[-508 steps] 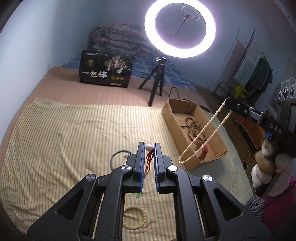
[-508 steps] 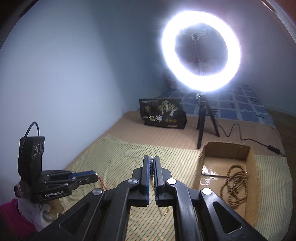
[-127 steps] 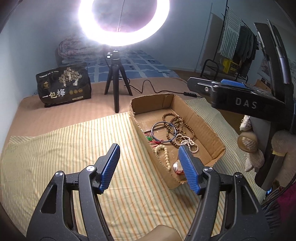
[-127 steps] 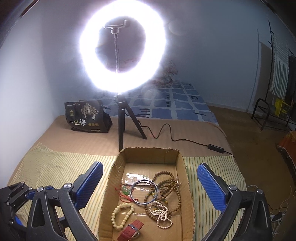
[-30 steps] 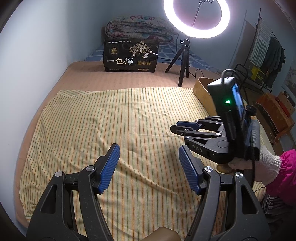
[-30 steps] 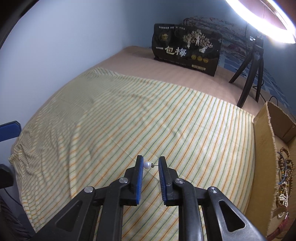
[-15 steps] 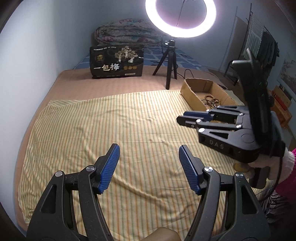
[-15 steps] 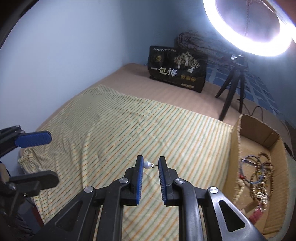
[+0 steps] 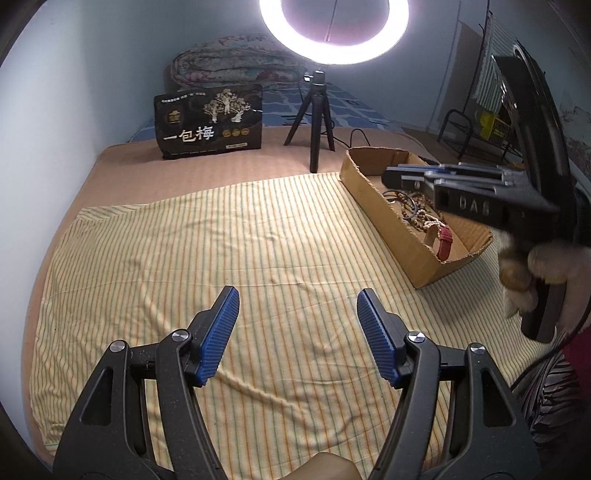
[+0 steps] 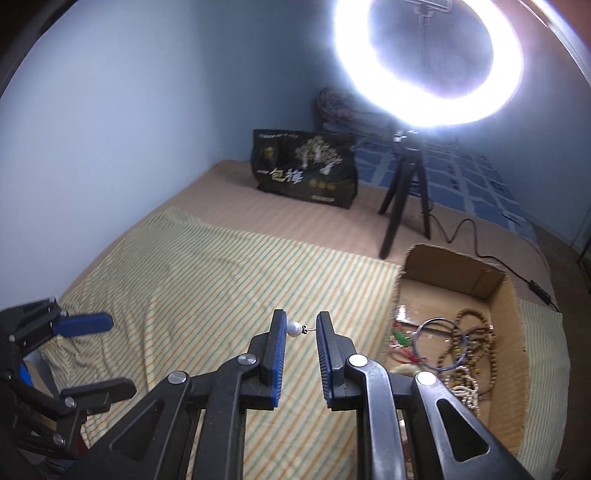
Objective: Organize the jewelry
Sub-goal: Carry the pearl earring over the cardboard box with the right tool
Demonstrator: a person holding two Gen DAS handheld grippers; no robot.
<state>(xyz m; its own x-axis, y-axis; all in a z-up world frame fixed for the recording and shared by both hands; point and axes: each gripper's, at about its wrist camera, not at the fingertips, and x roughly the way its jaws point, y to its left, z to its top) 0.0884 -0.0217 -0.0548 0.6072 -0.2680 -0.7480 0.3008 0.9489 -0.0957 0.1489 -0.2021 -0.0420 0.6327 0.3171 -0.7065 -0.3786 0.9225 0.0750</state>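
A small pearl earring [image 10: 295, 328] with a thin pin is pinched end to end between the blue pads of my right gripper [image 10: 301, 325], held in the air left of the cardboard box [image 10: 495, 282]. The box holds bead bracelets [image 10: 476, 332], a dark bangle [image 10: 437, 343] and a red strap [image 9: 444, 242]. In the left wrist view my right gripper [image 9: 391, 176] reaches over the box [image 9: 373, 192], held by a gloved hand [image 9: 535, 273]. My left gripper [image 9: 297, 314] stands open above the bare striped cloth [image 9: 221, 240], holding nothing. It also shows as the left gripper [image 10: 92, 354] at the right wrist view's lower left.
A ring light [image 9: 334, 29] on a black tripod [image 9: 314, 122] stands behind the box, its cable [image 10: 476, 236] running right. A black printed bag [image 9: 208, 122] and a rolled quilt [image 9: 236, 62] sit at the back. A wall [image 10: 110, 129] bounds the left side.
My right gripper rose and swung right toward the box, still holding the pearl earring. The left gripper drifted a little, so the box sits more in view; its jaws stayed open.
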